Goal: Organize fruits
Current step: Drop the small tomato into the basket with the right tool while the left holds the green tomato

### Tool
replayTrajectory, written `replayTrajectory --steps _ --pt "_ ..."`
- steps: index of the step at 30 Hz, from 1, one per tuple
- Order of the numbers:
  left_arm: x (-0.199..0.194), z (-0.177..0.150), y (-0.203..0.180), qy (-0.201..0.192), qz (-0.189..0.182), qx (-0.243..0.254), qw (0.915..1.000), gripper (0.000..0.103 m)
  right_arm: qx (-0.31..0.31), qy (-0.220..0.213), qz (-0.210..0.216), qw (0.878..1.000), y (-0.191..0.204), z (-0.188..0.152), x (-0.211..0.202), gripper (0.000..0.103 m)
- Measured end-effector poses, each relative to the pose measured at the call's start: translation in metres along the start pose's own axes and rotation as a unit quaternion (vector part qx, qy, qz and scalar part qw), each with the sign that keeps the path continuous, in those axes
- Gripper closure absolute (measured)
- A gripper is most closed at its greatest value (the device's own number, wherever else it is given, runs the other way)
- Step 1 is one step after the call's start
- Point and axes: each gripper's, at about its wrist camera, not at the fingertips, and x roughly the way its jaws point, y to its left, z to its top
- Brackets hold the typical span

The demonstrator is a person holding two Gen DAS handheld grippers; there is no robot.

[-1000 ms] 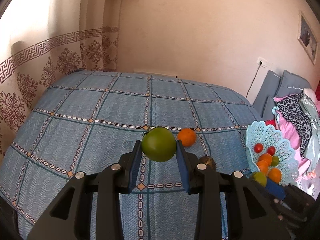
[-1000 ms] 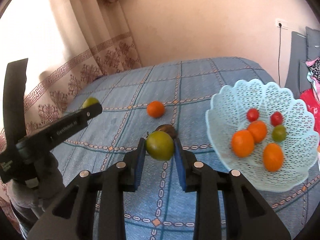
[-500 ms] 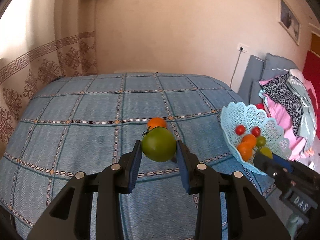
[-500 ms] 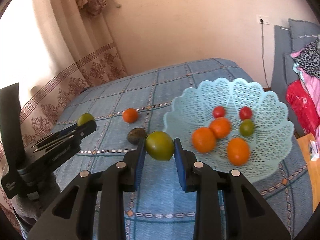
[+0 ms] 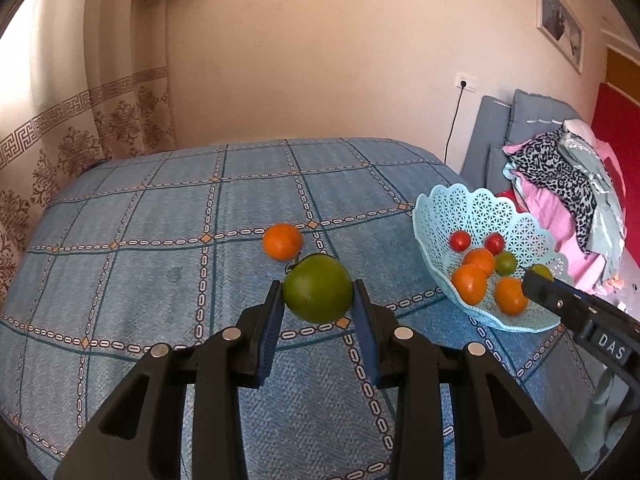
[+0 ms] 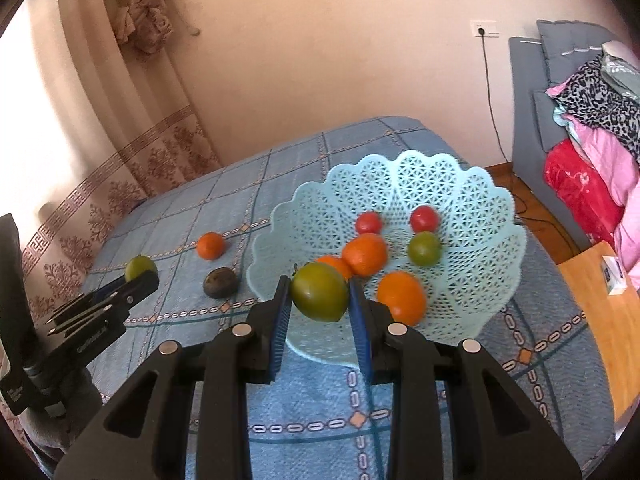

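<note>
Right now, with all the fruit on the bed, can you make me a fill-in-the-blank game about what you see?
1. Each hand-held gripper, left and right, squeezes one big round ____ fruit.
2. The lacy light-blue plastic basket holds two small ____ tomatoes.
3. On the blue checked bedspread outside the basket, the dark brown round fruit lies beside an ____ one.

Missing words: green; red; orange

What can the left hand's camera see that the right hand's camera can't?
Only the left wrist view shows the framed picture on the wall. Only the right wrist view shows the dark brown round fruit on the blue checked bedspread and the wooden side table. Both show the pale blue lattice plastic basket and each gripper, left gripper and right gripper, clamping a green tomato.
</note>
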Motion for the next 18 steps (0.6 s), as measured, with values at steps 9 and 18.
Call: replayTrajectory --steps 9,18 --pt "0.003 -0.003 -0.006 0.006 -0.005 0.007 0.9999 0.068 0.022 -0.009 -0.011 1.000 -0.013 0.002 0.000 0.056" --pt "0.004 -0.004 -0.008 0.009 -0.010 0.007 0.9999 0.068 0.040 -0.032 -0.016 0.999 -0.023 0.009 -0.012 0.052"
